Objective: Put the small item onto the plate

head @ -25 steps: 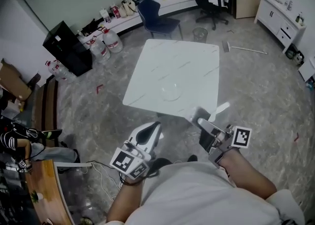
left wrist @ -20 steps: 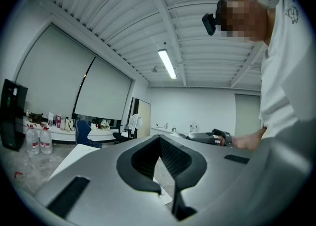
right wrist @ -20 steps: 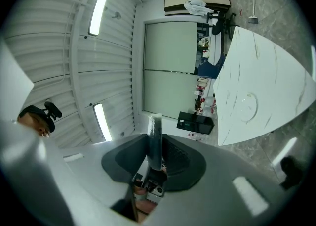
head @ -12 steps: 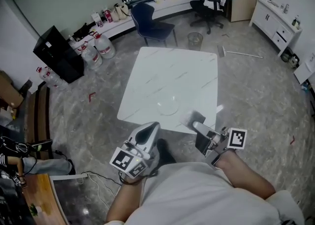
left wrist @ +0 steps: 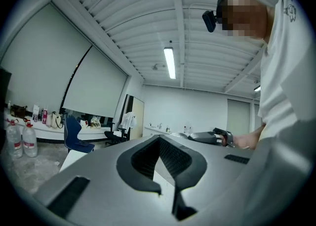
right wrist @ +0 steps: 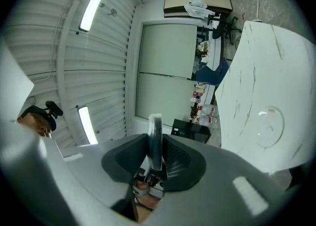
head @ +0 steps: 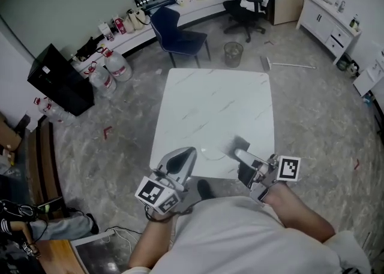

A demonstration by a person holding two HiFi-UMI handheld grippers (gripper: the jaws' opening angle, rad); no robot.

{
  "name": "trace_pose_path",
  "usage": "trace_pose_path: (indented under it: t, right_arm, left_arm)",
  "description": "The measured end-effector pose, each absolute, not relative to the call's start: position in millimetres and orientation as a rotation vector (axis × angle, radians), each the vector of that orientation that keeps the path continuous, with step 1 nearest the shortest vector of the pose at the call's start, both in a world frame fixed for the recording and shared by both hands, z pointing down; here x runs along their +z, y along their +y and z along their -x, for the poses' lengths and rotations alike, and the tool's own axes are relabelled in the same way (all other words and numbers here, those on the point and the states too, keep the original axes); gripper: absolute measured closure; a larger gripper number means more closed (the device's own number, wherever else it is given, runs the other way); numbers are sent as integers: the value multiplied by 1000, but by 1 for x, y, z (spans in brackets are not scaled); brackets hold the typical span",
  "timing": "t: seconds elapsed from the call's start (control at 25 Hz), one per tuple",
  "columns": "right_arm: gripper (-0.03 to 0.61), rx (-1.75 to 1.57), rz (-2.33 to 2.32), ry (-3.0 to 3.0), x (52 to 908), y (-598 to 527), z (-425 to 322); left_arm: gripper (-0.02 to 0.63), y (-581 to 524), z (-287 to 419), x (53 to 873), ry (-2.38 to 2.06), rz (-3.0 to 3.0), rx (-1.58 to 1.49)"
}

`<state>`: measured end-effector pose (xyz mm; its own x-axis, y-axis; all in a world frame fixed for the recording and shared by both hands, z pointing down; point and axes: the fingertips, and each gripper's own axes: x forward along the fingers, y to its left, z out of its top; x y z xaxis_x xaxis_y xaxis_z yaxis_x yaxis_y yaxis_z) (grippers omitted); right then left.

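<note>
1. Table [head: 216, 102]: a square white top with faint marble veining, directly ahead of me. Beyond it stand a black cabinet [head: 54, 78], a blue chair [head: 174, 30] and large water bottles [head: 117, 66]. The print on their labels is too small to read.

2. Plate [right wrist: 266, 126]: clear glass, lying flat on the table close to the edge nearest me.

3. Left gripper [head: 189, 153]: I hold it at the table's near edge. Its jaws meet at the tips and grip nothing.

4. Right gripper [head: 241, 153]: I hold it over the near right part of the table. Its jaws are clamped on the small item [right wrist: 155, 138].

5. Marker cubes: one on my left gripper [head: 151, 195] and one on my right [head: 290, 168]. Each visible face carries a black-and-white square code pattern.

6. Small item: a thin flat piece. In the right gripper view it is edge-on between the pads and juts past the tips. It is in the air near the plate, apart from it and not on it.
</note>
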<state>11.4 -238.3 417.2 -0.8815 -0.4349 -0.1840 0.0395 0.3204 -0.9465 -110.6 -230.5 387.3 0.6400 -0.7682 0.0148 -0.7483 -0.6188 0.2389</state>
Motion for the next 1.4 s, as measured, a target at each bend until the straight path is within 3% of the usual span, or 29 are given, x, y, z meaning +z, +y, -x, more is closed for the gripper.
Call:
trace_pose_path:
  t: [0.52, 1.4]
  right_arm:
    - [483, -1609, 445, 2227, 456, -311, 53]
    - [483, -2017, 329, 2326, 655, -383, 30]
  left_arm:
    - [607, -304, 164, 443, -1094, -2673, -75]
    - [607, -391, 135, 513, -1145, -2499, 16]
